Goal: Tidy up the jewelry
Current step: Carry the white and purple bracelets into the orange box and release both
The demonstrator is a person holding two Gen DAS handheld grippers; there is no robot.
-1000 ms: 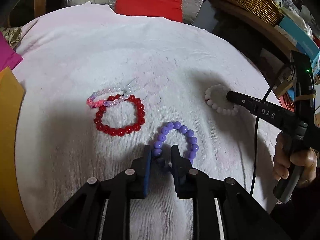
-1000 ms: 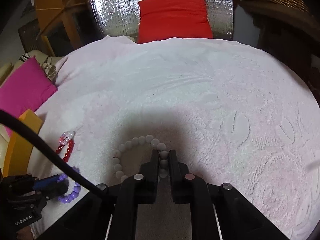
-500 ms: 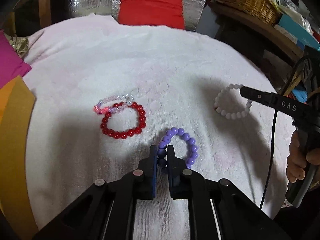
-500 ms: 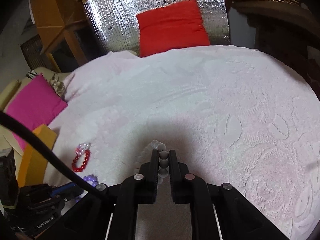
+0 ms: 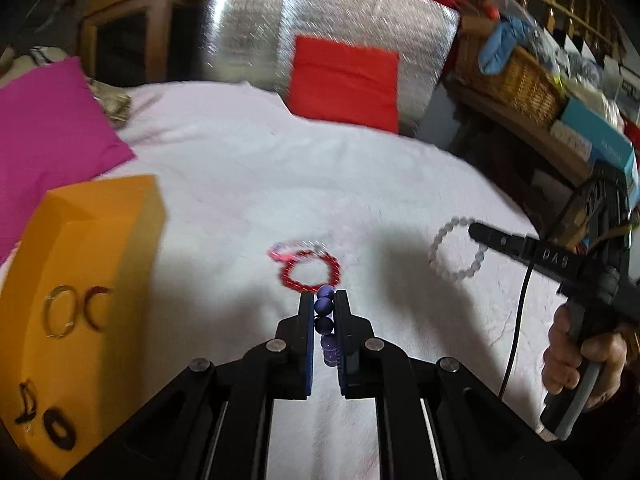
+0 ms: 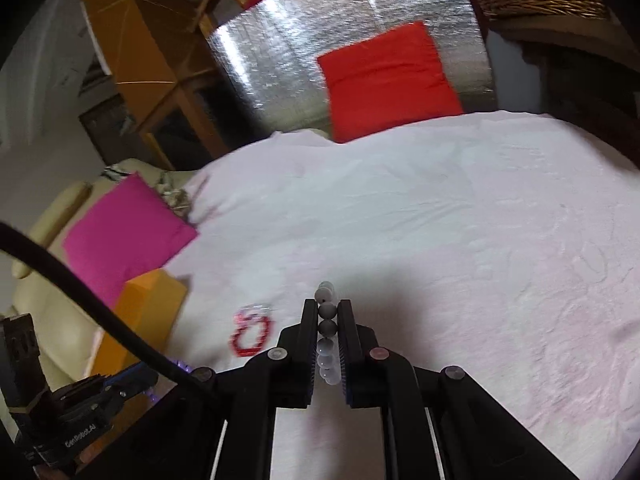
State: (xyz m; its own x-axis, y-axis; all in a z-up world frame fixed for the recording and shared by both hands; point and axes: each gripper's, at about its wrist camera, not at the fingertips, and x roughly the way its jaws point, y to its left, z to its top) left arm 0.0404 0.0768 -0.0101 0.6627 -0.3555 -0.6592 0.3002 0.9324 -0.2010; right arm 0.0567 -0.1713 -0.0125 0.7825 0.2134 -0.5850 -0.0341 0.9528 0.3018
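Both bracelets have left the cloth since a second ago: the left gripper, then open around the purple bracelet, is now clamped on its beads and raised, and the right gripper has lifted the white bracelet, which hangs from its closed jaws. The orange box, earlier only an edge, now fills the left side, with rings lying on its top. The red bracelet and the clear-pink one remain on the cloth. Probably the carry to the box comes next; move steadily, keep the grip firm, and lower each loop flat beside the rings before releasing.
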